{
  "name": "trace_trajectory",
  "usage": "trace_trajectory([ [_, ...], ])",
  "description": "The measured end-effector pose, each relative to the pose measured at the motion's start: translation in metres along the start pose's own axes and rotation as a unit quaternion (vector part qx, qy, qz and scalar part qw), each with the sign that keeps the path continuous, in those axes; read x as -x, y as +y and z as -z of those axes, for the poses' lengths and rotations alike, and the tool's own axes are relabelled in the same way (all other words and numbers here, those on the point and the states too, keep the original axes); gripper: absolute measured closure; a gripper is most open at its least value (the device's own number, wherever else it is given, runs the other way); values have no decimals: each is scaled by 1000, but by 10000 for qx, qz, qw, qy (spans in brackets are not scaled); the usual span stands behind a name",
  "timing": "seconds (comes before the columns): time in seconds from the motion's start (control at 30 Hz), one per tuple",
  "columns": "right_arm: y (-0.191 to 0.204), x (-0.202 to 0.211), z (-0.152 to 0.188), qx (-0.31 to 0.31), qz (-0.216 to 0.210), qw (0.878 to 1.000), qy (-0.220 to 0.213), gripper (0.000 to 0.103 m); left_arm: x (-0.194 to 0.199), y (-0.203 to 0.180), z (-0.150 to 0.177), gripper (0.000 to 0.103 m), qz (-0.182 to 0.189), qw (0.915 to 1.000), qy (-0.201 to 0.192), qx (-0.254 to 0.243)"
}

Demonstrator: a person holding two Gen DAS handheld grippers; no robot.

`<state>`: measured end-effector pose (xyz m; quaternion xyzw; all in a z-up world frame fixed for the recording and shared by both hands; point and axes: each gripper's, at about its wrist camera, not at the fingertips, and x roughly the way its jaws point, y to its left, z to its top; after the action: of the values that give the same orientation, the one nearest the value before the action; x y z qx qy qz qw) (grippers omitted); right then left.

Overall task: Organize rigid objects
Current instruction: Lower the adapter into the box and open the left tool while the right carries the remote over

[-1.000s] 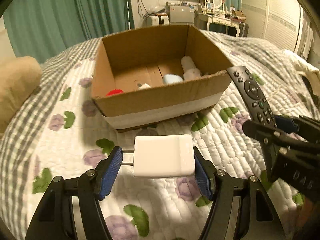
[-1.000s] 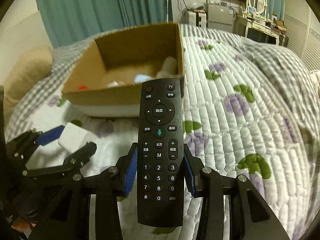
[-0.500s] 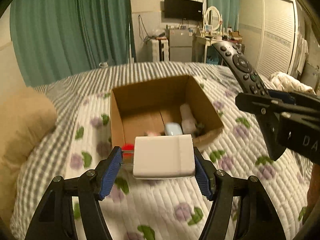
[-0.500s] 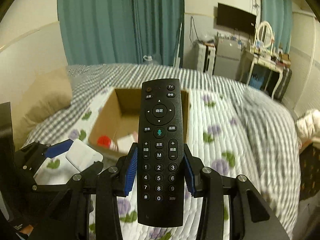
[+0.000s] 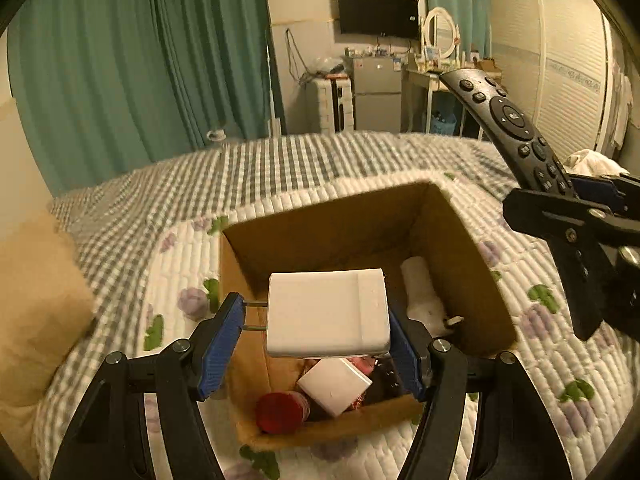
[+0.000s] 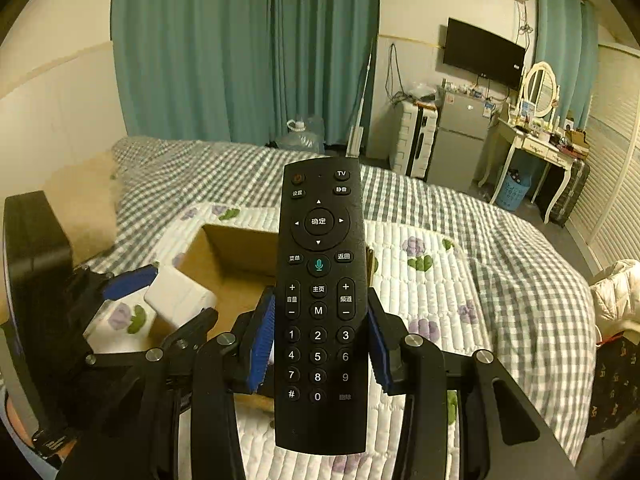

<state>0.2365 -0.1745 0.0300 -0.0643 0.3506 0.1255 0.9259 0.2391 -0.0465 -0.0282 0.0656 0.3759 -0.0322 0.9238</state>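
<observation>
My left gripper is shut on a white plug adapter, its two metal prongs pointing left at the blue pad. It hangs above the open cardboard box on the bed. In the box lie a red round thing, a small white block and a white bottle. My right gripper is shut on a black remote control, held upright by its lower half. The remote and right gripper show at the right edge of the left wrist view, beside the box. The adapter shows at the left of the right wrist view.
The bed carries a white quilt with flowers and a grey checked cover. A tan pillow lies at the left. Beyond the bed stand green curtains, a small fridge, a dressing table and a wall television.
Both grippers rose and moved forward. The adapter went from in front of the box to above its opening. The remote came up beside the box's right side. Both grips held.
</observation>
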Motion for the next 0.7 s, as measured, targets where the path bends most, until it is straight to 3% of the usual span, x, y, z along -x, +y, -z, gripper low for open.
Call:
trace_trajectory([
  [0.33,-4,-51,19,34,-102,9991,402,62,-48,-2,19,34,-40,9994,342,-10],
  [0.5,-4,-57,21,25,-124,9989,443,62,-49,-1,23,31,-54,9996,290,1],
  [0.6,-3,-56,20,27,-124,9990,431,62,-41,-2,21,22,-132,9998,164,-58],
  [0.7,0,-50,17,41,-111,9991,400,62,-28,-1,16,21,-194,9997,-2,-129],
])
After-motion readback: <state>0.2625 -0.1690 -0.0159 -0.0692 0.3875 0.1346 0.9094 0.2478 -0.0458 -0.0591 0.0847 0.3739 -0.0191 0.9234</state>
